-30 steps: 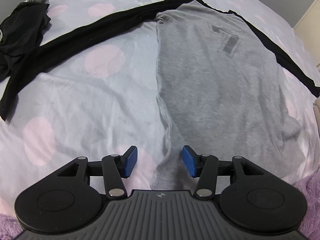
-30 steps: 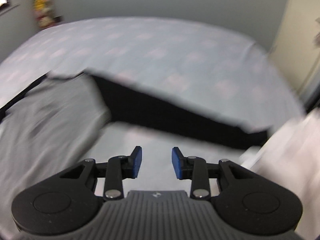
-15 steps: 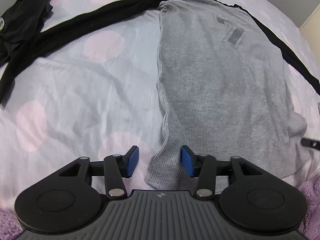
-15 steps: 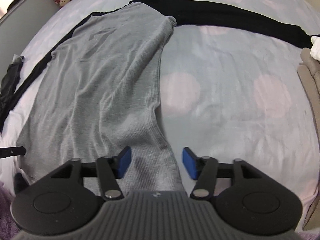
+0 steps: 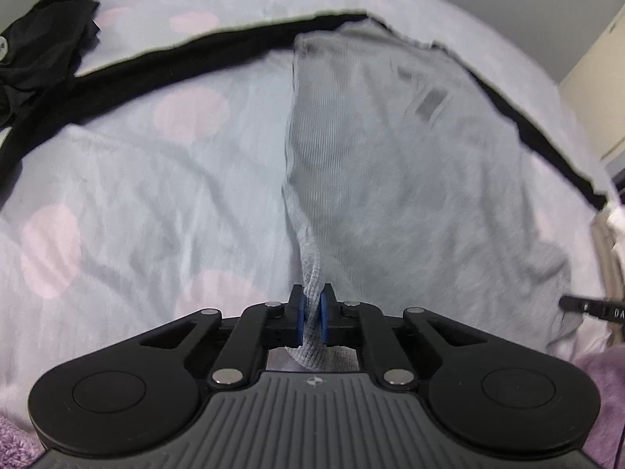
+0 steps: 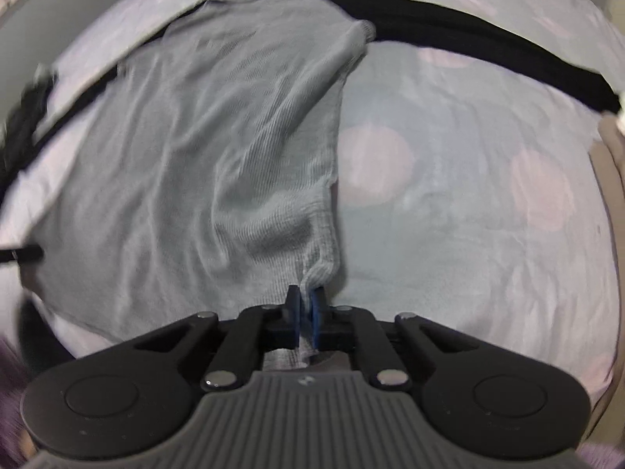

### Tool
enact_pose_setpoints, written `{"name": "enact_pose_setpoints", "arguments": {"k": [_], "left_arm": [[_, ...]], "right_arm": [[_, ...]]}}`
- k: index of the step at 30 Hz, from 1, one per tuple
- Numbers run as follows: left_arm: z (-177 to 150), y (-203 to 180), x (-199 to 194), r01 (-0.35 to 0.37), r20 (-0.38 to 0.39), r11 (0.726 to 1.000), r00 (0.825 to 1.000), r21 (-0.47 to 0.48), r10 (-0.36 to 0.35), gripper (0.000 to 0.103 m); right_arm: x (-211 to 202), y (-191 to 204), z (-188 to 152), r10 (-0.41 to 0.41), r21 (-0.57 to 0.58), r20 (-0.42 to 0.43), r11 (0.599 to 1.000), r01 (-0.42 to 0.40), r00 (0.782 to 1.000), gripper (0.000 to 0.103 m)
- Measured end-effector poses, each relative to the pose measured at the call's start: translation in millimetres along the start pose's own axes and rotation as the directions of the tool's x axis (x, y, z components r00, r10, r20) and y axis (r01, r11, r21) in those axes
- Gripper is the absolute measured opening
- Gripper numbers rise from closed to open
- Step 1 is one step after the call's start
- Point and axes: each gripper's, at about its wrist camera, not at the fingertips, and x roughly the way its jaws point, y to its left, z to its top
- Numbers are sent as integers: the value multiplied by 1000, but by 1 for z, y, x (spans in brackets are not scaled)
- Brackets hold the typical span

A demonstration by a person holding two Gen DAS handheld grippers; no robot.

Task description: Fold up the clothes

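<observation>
Grey raglan shirt (image 5: 394,179) with black sleeves lies spread on a pale bedsheet (image 5: 129,203) printed with pink dots, its hem nearest both cameras and its neckline at the far end. Left gripper (image 5: 311,318) sits low at the near left corner of the hem, pointing forward along the shirt's left edge, its blue pads (image 5: 300,318) pressed together on a bunched ridge of ribbed grey fabric that rises from the sheet into the jaws. Right gripper (image 6: 304,318) takes a matching pose at the near right corner, its blue pads (image 6: 315,318) likewise clamped on a pinch of the hem. From each pinch, wrinkles fan across the torso. One black sleeve (image 5: 156,62) stretches away to the left, the other black sleeve (image 6: 488,35) to the right. A dark printed mark (image 5: 429,101) shows on the chest, blurred. A crumpled black garment (image 5: 43,51) lies at the far left of the bed, and purple fleece (image 5: 601,367) borders the near edge.
</observation>
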Motion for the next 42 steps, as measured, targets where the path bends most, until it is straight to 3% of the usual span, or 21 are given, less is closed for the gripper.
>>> {"name": "enact_pose_setpoints", "arguments": {"k": [5,11,18,24,34,37,39,41,42], "left_arm": [[8,1,-33,67,86,997,994,-31,-64,4],[16,-2,-60,62,114,998,992,-12,-60,4],[7,4,-39,-18,7,1000,1000,12,18,4],[-5,9,-8,-101,-78,994,992,37,104,4],[-14,9,19,-159,-121,987,979,28,161,7],[-13,9,17,-156,-120,988,980,19,157,14],[-13,9,12,-159,-109,987,981,16,160,27],[-12,7,4,-167,-85,986,982,17,168,49],[-11,6,1,-167,-70,986,983,18,168,49]], "right_arm": [[-33,-7,2,102,125,65,986,-109,993,6],[-71,-9,-1,167,173,85,968,-180,982,5],[-64,-9,-14,125,161,19,979,-127,992,4],[-36,-6,-23,64,119,-30,991,-60,998,4],[-17,-11,-31,37,99,-37,995,-33,999,8],[-18,-10,-33,35,100,-23,994,-33,999,13],[-24,-11,-35,35,115,16,993,-36,999,15],[-31,-13,-37,31,133,63,990,-40,998,22],[-35,-14,-38,29,143,88,989,-41,996,29]]}}
